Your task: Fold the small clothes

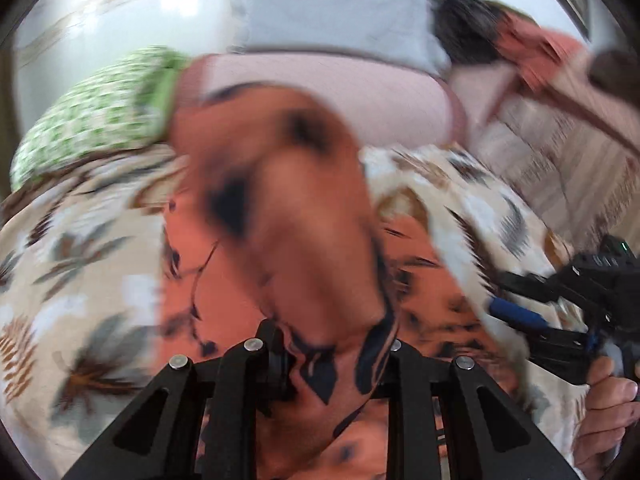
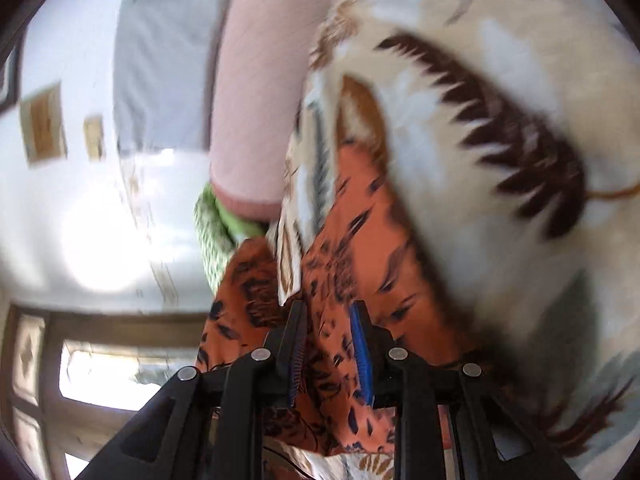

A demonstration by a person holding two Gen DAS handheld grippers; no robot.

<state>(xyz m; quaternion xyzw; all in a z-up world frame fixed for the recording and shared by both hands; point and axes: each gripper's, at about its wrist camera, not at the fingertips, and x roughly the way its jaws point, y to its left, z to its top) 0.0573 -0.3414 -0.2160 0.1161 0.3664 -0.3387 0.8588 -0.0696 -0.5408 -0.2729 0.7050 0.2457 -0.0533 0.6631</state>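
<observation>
In the left wrist view, which is smeared with motion blur, a green-and-white patterned cushion (image 1: 92,120) sits at the far left edge of a bed covered by a cream bedspread (image 1: 80,248) printed with brown and grey leaves. Just right of the cushion lies a pale pink pillow (image 1: 320,92), with a grey pillow (image 1: 332,12) behind it. In the middle, the orange garment with dark prints (image 1: 280,216) hangs up in front of the lens, bunched and lifted off the bedspread, with more of it spread flat below and to either side. The left gripper (image 1: 332,360) is clenched on this cloth, which fills the gap between its black fingers and hides the pads. Further right, another orange cloth (image 1: 536,56) lies near the head of the bed beside something dark and blurred. At the far right, the right gripper (image 1: 520,314) shows a blue pad, with a hand (image 1: 604,420) on its handle. In the right wrist view, tilted on its side, a bright wall and a wooden-framed window (image 2: 100,372) fill the left; the same pink pillow and green cushion sit near the centre. The orange garment runs down between the right gripper's blue-padded fingers (image 2: 362,354), which are clamped on a fold of it, with the bedspread to the right.
</observation>
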